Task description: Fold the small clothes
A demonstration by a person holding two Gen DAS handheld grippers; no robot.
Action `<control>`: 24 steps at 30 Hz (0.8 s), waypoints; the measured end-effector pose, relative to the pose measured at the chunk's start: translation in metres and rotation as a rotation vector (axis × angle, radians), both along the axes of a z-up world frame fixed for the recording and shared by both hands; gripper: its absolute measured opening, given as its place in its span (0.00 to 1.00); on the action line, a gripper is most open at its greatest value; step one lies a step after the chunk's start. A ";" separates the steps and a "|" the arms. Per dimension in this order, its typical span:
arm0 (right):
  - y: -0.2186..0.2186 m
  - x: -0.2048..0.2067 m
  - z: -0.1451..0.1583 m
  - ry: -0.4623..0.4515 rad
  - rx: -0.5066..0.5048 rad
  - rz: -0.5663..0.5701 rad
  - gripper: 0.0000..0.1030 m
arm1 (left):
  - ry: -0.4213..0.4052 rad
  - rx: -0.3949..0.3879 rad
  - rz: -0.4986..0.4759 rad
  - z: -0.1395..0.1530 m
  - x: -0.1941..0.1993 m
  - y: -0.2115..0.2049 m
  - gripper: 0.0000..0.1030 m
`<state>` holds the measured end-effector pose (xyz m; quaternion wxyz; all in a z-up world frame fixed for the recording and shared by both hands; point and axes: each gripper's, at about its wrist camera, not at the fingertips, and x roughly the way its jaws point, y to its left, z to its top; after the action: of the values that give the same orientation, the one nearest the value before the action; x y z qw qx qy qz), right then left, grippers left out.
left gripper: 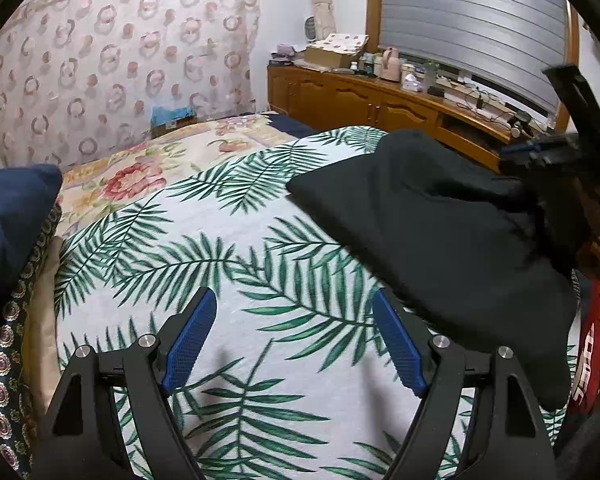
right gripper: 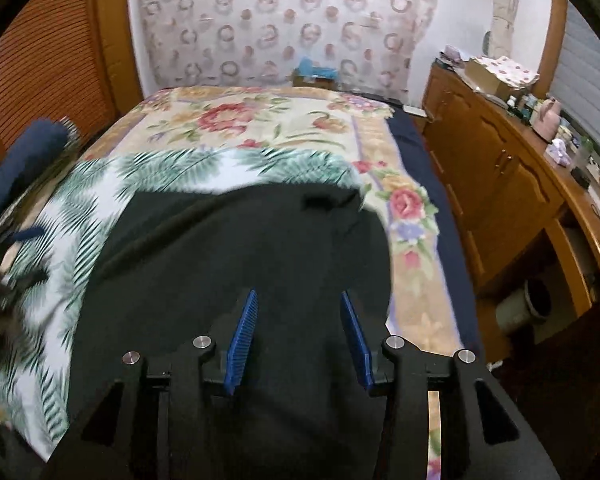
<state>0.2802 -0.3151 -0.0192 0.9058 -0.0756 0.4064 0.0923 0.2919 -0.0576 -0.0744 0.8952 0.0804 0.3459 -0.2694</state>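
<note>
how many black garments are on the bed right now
1. The black garment lies spread on the palm-leaf sheet, in front of the right gripper and right of the left gripper. Others may be hidden at the dark, blurred edges.

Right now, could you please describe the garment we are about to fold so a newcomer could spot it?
Find the bed, then the palm-leaf sheet over its near end. The black garment lies on that sheet, the only plain dark cloth among flowered and leafy prints.
</note>
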 end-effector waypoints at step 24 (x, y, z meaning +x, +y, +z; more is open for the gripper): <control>-0.062 -0.109 -0.014 -0.034 0.059 0.023 0.00 | 0.067 0.003 -0.123 0.017 -0.061 -0.092 0.79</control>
<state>0.1715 -0.3768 -0.0330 0.9133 -0.0551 0.3873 0.1135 0.2306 -0.1495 -0.0575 0.8648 0.0936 0.3703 -0.3260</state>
